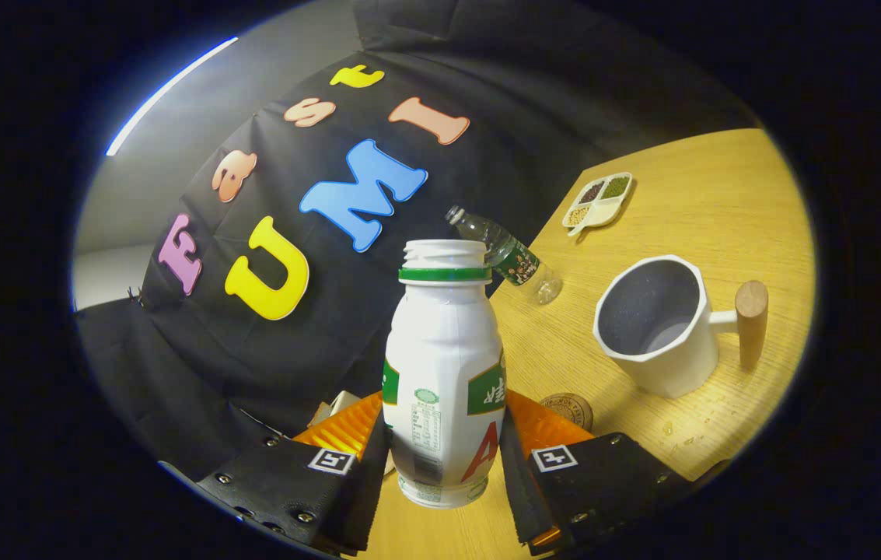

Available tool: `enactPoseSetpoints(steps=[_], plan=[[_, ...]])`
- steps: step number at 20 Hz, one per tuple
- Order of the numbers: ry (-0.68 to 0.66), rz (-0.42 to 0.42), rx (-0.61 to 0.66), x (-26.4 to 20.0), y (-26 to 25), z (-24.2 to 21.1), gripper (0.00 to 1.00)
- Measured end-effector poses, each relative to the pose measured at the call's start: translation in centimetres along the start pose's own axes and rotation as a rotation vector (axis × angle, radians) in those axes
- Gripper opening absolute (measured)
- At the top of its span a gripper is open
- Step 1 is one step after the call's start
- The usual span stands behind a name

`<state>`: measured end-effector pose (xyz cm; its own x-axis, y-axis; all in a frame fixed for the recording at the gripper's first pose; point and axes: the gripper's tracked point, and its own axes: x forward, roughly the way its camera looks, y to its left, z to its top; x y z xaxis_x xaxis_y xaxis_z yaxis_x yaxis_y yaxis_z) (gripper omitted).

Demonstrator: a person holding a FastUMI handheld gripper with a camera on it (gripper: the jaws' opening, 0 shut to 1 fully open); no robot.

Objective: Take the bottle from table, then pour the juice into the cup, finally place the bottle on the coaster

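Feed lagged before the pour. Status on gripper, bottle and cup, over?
Gripper shut on white plastic bottle, cap off. White mug with wooden handle beyond the fingers, empty. Round cork coaster beside the bottle. Path looks clear.

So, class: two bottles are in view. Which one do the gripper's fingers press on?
The white bottle, uncapped, clamped between both fingers; the clear bottle stands apart beyond it.

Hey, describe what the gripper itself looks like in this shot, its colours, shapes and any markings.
The gripper has two broad black fingers, matte and blocky, each studded with small silver screw heads. On top of each sits a small white square tag with a black square pattern. Ribbed orange pieces show just behind the fingers on both sides, and dark flat pads line their inner faces. I see no cables or sleeves.
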<state>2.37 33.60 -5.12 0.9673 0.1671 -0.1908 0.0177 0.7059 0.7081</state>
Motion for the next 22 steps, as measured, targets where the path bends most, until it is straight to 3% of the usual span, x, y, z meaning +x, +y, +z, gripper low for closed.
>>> enactPoseSetpoints(steps=[7,12,14,19,22], plan=[[-0.043,-0.125,-0.427,0.7,-0.1,0.1,0.68],[-0.113,-0.086,-0.648,0.6,2.2,0.1,0.68],[-0.146,-0.107,-0.742,0.6,2.1,0.5,0.67],[-0.154,-0.112,-0.897,1.8,1.7,0.0,0.68],[-0.149,-0.112,-0.927,2.8,1.0,0.0,0.68]])
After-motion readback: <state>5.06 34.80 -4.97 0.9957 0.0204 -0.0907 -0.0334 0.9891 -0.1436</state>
